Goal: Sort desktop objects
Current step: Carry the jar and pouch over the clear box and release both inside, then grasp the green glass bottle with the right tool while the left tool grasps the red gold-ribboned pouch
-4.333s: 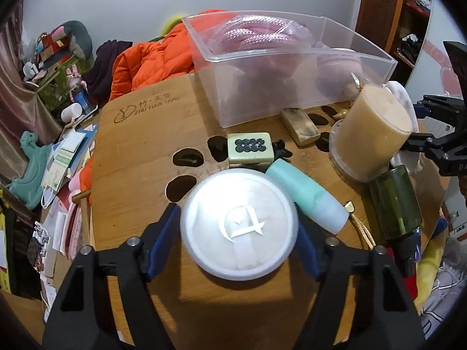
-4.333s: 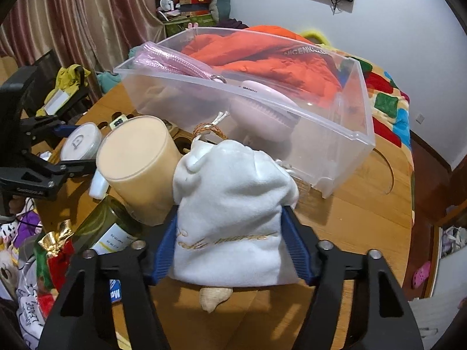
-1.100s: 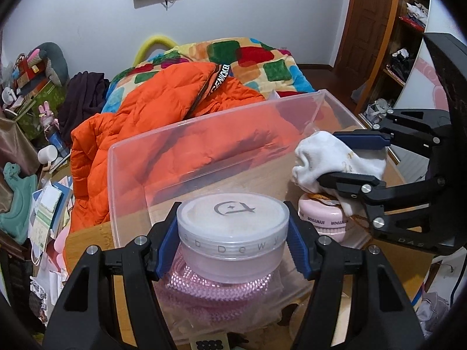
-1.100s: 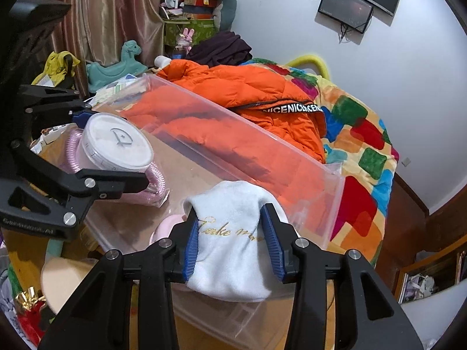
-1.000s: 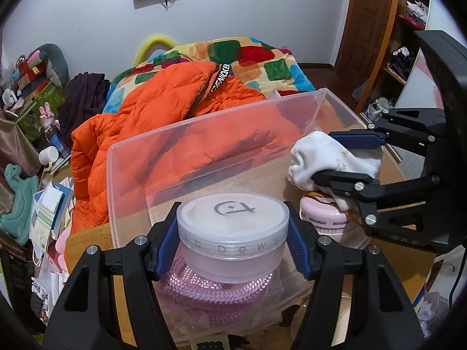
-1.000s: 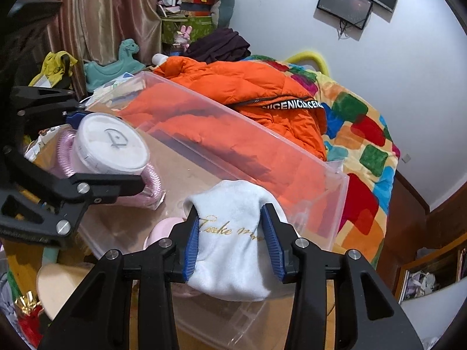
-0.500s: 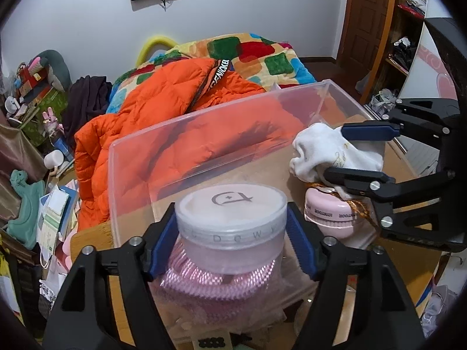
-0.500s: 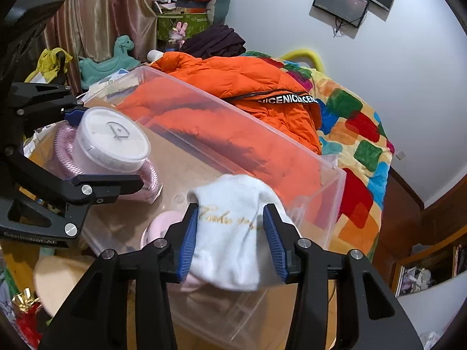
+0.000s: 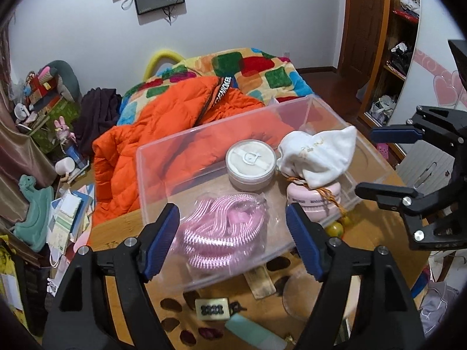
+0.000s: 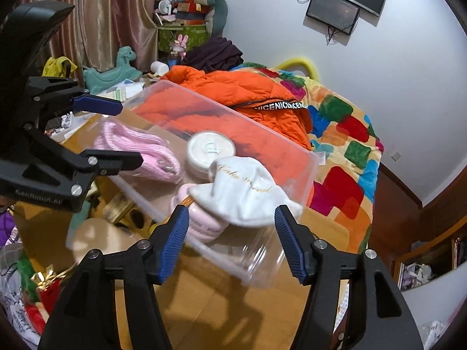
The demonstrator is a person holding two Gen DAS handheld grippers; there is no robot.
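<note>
Clear bin (image 9: 186, 143): centre frame, holds white jar (image 9: 251, 165), white pouch (image 9: 318, 154), pink coil (image 9: 227, 227)
Left gripper (image 9: 232, 243): spread, empty
Right gripper (image 10: 230, 239): jaws opening, pouch between, untouched
Left to sort: tile (image 9: 211, 309), teal bottle (image 9: 254, 331) lower frame

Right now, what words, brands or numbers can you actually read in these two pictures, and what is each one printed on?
"CENICE", white letters on the black zip band of the orange jacket; the ends are cut off.
Gold script on the white pouch: too blurred to read.
Embossed name on the black tongs frame: too faint to read.
Print on the pink case: too small to read.
A curved logo, no words, on the round jar.
</note>
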